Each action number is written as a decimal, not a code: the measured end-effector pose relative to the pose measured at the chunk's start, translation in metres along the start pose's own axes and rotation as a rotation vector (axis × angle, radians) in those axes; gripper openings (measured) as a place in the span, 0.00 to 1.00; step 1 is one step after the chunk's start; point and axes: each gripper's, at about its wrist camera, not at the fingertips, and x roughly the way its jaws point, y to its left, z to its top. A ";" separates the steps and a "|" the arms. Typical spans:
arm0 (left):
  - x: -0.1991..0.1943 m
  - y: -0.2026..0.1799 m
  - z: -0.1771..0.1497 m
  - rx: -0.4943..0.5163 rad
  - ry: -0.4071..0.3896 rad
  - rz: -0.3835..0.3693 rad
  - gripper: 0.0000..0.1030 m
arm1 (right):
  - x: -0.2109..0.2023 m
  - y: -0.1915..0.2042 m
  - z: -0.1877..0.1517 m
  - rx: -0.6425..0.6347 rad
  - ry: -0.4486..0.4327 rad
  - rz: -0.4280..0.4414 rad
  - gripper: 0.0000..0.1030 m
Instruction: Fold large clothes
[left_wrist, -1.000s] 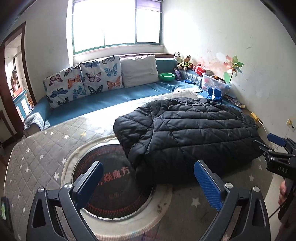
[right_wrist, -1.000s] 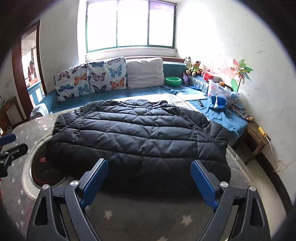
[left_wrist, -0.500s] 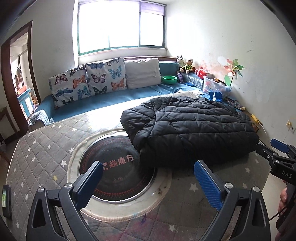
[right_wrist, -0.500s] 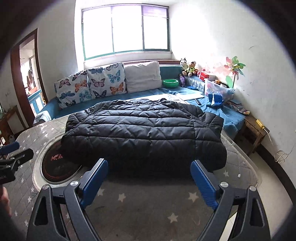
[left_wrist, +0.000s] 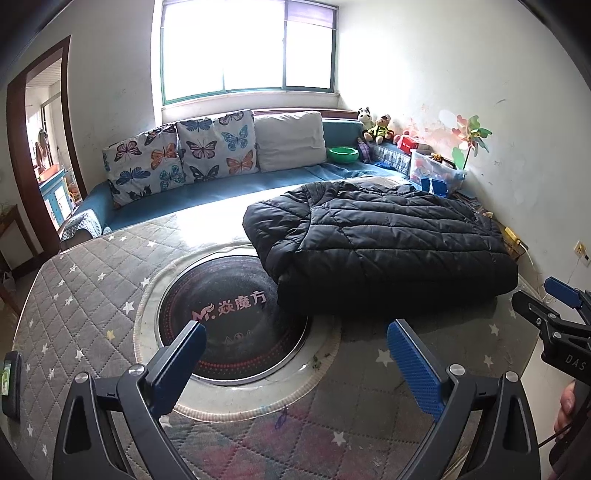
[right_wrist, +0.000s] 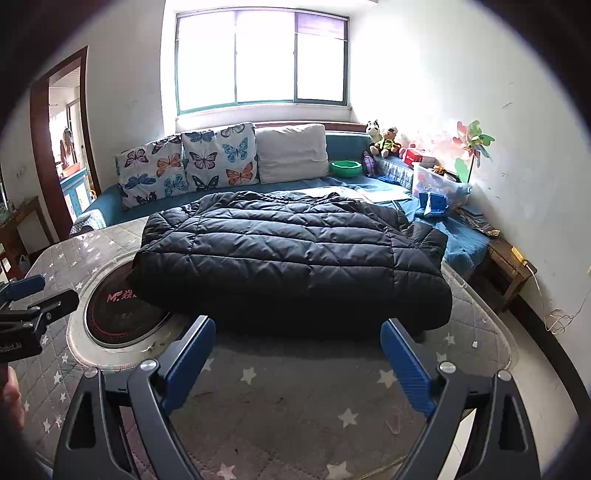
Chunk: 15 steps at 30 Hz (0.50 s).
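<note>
— Item one?
— Black puffer jacket (right_wrist: 291, 258), folded into a thick bundle on the table's (right_wrist: 295, 387) right half, its left edge overlapping the round hotplate (left_wrist: 229, 314).
— Grippers?
— Left gripper (left_wrist: 295, 354): jaws wide apart, empty, above the near edge. Right gripper (right_wrist: 297, 350): likewise spread, holding nothing, facing the jacket's near hem.
— Step?
— We judge the fold nearly finished. Next, we either tidy the hem or halve the bundle; both call for gripping a thick, springy edge.

We have drawn both grippers, the left gripper (left_wrist: 295, 343) and the right gripper (right_wrist: 297, 341), back from the folded jacket (right_wrist: 295, 254), baring more starred bench (right_wrist: 295, 387) cover before us.
</note>
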 end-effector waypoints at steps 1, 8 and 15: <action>0.000 0.001 0.000 0.001 0.000 0.000 1.00 | 0.000 0.000 0.000 0.000 0.000 0.001 0.96; 0.003 0.001 -0.002 0.010 0.007 0.006 1.00 | -0.001 0.001 0.000 0.000 -0.003 0.006 0.96; 0.002 0.000 -0.003 0.014 0.007 0.003 1.00 | -0.001 0.003 0.000 0.001 -0.001 0.011 0.96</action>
